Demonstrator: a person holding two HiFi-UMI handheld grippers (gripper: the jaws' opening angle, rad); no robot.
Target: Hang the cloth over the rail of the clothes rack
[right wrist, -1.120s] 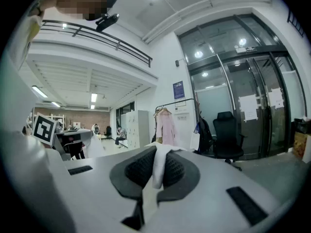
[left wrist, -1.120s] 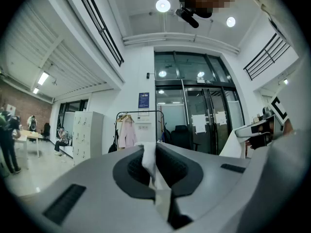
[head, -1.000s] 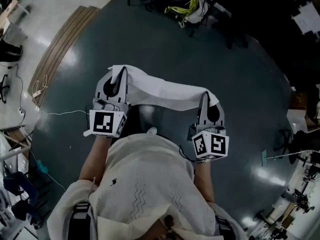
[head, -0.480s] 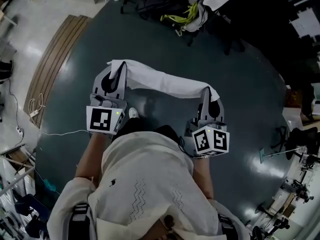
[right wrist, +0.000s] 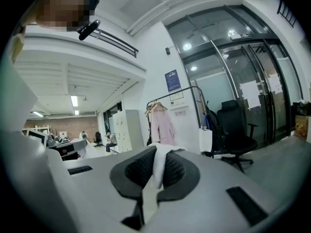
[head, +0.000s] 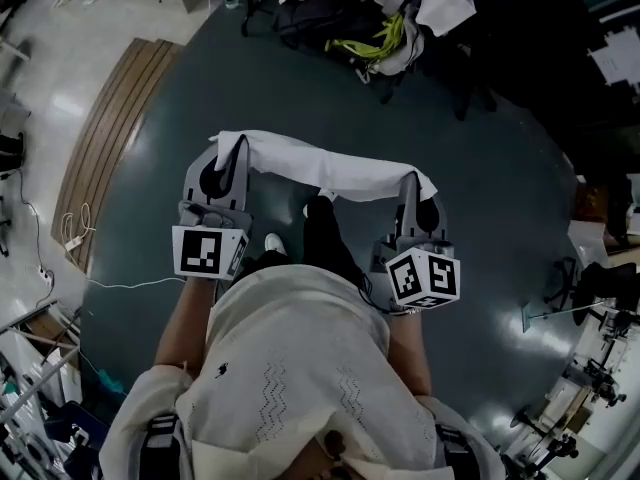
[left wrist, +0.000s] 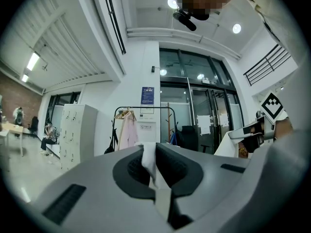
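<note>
A white cloth [head: 325, 167] hangs stretched between my two grippers above the dark floor in the head view. My left gripper [head: 236, 144] is shut on its left end, and a pinched strip of the cloth [left wrist: 148, 161] shows between the jaws. My right gripper [head: 412, 181] is shut on the right end, where the cloth [right wrist: 158, 168] bunches between the pads. A black clothes rack [left wrist: 144, 111] with a pink garment stands far ahead by the white wall. The same clothes rack [right wrist: 179, 98] shows in the right gripper view.
A black office chair [right wrist: 234, 126] stands right of the rack by the glass doors. White lockers [left wrist: 75, 132] stand to the left. In the head view, a pile of clothes [head: 390, 33] lies ahead, a wooden strip [head: 115, 128] at left, and a person's legs below the cloth.
Both grippers and the cloth stay in the same hold. The floor and the clothes pile have shifted in the head view as the person steps forward; a dark leg now shows under the cloth.
</note>
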